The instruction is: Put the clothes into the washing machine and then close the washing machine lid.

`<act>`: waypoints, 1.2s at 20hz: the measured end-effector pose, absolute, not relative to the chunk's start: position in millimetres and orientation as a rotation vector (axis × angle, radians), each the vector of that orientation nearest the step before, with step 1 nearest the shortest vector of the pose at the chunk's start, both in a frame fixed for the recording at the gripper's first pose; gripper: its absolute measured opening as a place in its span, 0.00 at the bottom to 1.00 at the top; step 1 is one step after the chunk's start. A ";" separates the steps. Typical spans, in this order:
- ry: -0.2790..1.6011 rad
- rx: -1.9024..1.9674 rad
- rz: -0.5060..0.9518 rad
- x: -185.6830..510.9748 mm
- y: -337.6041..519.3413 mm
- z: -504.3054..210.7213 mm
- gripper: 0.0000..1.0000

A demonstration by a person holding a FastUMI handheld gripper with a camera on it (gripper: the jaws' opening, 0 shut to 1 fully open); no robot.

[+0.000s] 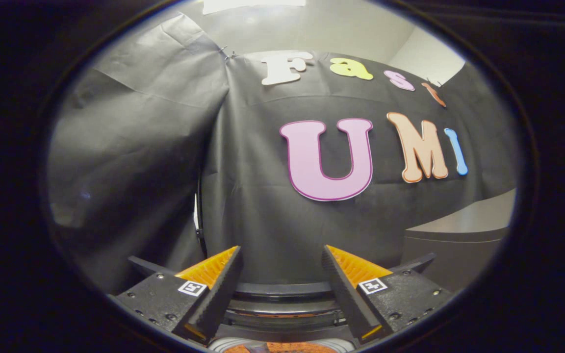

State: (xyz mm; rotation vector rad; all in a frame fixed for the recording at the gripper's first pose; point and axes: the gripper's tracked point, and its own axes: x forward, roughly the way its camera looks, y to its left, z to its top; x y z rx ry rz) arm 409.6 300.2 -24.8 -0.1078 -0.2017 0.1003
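Note:
My gripper (281, 255) is held up and level, facing the black cloth wall, its two fingers spread wide apart with nothing between them. Below and just ahead of the fingers lies the dark rounded top of the washing machine (282, 291), its rim curving between the two fingers. A small patch of orange-red fabric (282, 348) shows right under the gripper, inside a pale ring. How the lid stands cannot be told from here.
A grey cabinet or counter (459, 240) stands to the right, beyond the right finger. The black cloth wall (263, 196) hangs close behind the machine, with a seam gap (198, 215) left of the left finger.

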 end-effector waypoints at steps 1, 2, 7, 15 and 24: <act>-0.209 -0.108 0.103 407.6 300.2 -23.6 0.97; -0.210 -0.107 0.107 406.3 299.9 -24.6 0.97; -0.195 -0.106 0.132 396.7 300.0 -31.0 0.97; -0.083 -0.100 0.131 377.9 285.3 -75.1 0.97; 0.066 -0.015 0.073 360.8 239.3 -143.7 0.97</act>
